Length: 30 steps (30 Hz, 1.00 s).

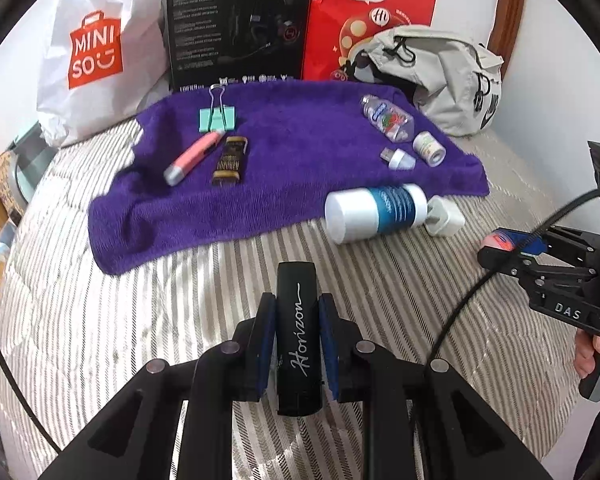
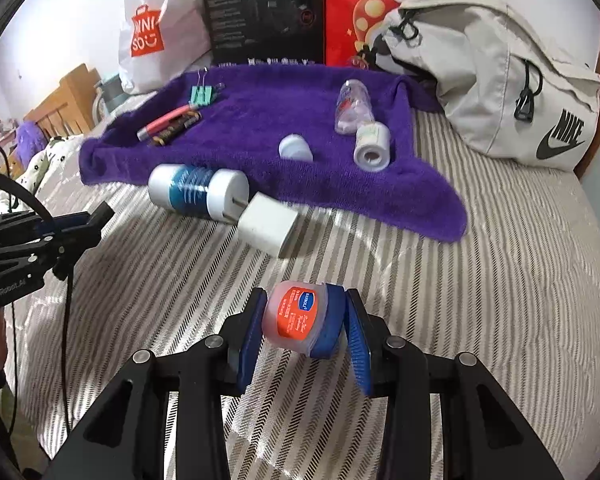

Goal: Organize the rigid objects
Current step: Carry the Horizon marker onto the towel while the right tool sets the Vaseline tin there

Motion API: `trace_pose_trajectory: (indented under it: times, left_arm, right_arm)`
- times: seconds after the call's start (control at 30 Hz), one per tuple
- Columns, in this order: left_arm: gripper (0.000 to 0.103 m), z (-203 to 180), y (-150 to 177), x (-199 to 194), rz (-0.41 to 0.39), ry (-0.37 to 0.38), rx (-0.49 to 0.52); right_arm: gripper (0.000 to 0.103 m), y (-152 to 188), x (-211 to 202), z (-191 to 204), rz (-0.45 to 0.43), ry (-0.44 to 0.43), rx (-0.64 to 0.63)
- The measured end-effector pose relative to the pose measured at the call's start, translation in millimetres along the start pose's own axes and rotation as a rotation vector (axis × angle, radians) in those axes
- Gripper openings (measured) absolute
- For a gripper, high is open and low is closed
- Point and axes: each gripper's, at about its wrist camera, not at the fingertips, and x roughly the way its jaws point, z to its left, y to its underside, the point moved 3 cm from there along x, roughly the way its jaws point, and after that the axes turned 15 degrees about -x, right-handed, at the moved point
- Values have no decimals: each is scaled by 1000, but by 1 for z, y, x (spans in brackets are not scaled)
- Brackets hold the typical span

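Observation:
My left gripper (image 1: 297, 312) is shut on a black stick marked "Horizon" (image 1: 298, 332), held above the striped bedding short of the purple towel (image 1: 284, 184). My right gripper (image 2: 306, 320) is shut on a small pink jar with a blue lid (image 2: 300, 320); the same jar (image 1: 500, 240) shows at the right in the left wrist view. On the towel lie a green binder clip (image 1: 217, 117), a pink pen-like tube (image 1: 194, 157), a brown-gold bar (image 1: 230, 162), a clear bottle (image 1: 388, 118), a small white roll (image 1: 429, 148) and a white cap (image 1: 398, 158).
A white-and-blue cylinder (image 2: 198, 192) and a white plug adapter (image 2: 266, 224) lie on the bedding at the towel's near edge. Behind the towel stand a white shopping bag (image 1: 96, 48), a black box (image 1: 240, 20) and a red bag (image 1: 364, 12); a grey Nike bag (image 2: 500, 80) sits far right.

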Motion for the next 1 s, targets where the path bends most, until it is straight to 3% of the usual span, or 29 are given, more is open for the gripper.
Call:
trace_pose_trajectory:
  times: [0.37, 1.0]
  left_arm:
    - [21, -13, -40, -10, -52, -17, 21]
    - [21, -11, -94, 19, -48, -7, 0]
  right_arm:
    - [39, -29, -23, -15, -68, 2, -27]
    - [39, -87, -3, -42, -136, -57, -9]
